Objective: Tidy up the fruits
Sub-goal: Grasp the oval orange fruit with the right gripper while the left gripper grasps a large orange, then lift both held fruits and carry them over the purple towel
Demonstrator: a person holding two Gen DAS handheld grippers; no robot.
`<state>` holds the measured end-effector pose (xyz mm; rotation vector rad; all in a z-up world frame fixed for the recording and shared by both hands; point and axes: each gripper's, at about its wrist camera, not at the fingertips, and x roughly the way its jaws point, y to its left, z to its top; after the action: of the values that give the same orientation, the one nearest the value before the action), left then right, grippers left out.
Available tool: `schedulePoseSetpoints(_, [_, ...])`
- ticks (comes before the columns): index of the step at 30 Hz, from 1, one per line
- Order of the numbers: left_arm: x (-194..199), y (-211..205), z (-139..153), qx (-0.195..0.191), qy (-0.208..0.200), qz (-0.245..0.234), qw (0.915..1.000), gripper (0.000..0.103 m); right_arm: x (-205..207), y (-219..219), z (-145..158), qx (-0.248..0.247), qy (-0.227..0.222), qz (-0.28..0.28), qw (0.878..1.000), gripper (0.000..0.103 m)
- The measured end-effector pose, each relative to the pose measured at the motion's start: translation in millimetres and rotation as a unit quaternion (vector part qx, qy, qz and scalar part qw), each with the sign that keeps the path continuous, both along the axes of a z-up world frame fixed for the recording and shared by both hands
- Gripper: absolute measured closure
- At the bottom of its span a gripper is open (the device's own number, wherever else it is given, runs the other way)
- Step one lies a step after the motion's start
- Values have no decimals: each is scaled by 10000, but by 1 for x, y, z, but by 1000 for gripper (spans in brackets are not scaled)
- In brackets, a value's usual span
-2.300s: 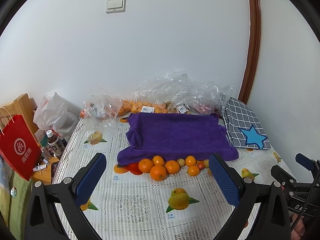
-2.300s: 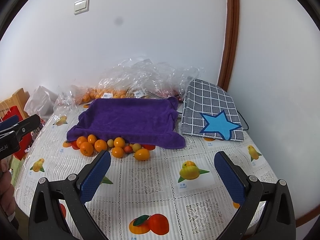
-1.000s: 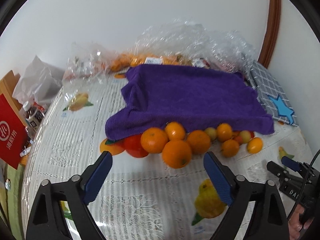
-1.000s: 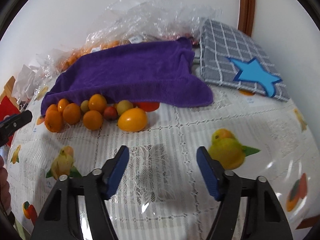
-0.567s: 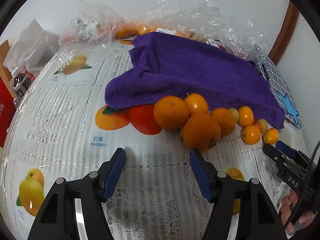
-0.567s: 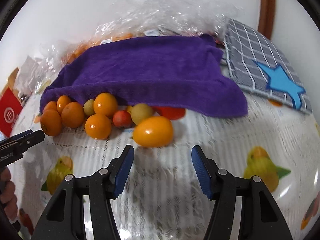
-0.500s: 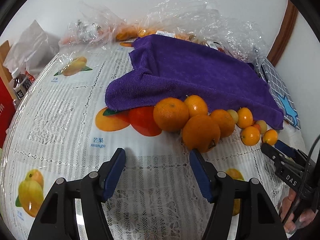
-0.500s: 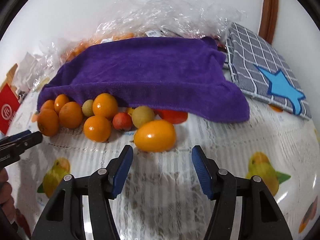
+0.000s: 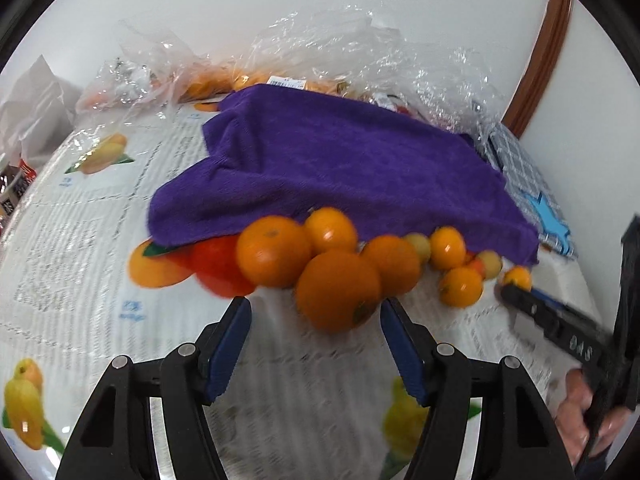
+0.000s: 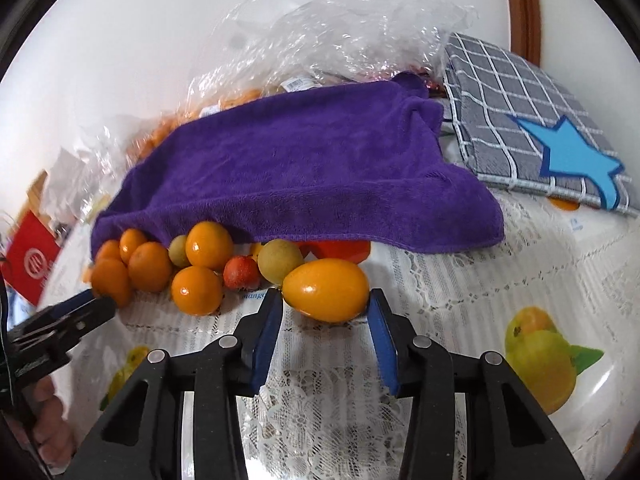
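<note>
I've got the table with its fruit-print cloth (image 10: 460,280) filling both views. A purple towel (image 9: 340,168) drapes over something at the back, with clear plastic bags (image 9: 320,44) heaped behind it and a grey checked cushion with a blue star (image 10: 520,120) off to the right. A row of fruit sits along the towel's near edge. My left gripper (image 9: 316,320) has its jaws apart, with the big orange (image 9: 338,290) just at their mouth; the right pad looks at its skin, the left stands clear, the view is blurred. My right gripper (image 10: 324,308) has its jaws just closing in, and the oval yellow-orange fruit (image 10: 326,290) lies between the tips, both pads right against its sides.
</note>
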<state>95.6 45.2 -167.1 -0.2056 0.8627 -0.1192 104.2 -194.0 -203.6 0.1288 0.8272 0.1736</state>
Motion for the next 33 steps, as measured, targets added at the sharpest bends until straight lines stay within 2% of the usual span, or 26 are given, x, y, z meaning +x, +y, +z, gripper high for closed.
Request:
schedulePoseSetpoints(3, [3, -5, -2, -150, -101, 1, 9998, 40, -4, -8, -1, 298, 17, 54, 9995, 60])
schedulePoseSetpoints(6, [4, -8, -2, -231, -136, -57, 9996, 62, -4, -14, -2, 568, 48, 69, 9983, 60])
schedulePoseSetpoints(9, [0, 0, -1, -574, -206, -75, 9981, 62, -5, -13, -2, 618, 48, 94, 9980, 60])
schedulePoseSetpoints(12, [-6, 3, 0, -744, -296, -111, 9967, 63, -6, -9, -2, 530, 17, 159, 9985, 60])
schedulePoseSetpoints(17, [-11, 0, 2, -782, -365, -225, 9960, 63, -9, -6, 1, 367, -121, 208, 9990, 60])
schedulePoseSetpoints(23, [-18, 2, 4, -697, -170, -247, 9971, 63, -12, -3, 4, 253, -122, 322, 9991, 60])
schedulePoseSetpoints(29, [-14, 9, 25, -599, -271, -182, 9977, 63, -19, -2, 11, 212, -101, 273, 9994, 60])
schedulePoseSetpoints(33, [1, 14, 43, -545, -353, -95, 9978, 63, -16, -2, 30, 192, -186, 248, 9993, 60])
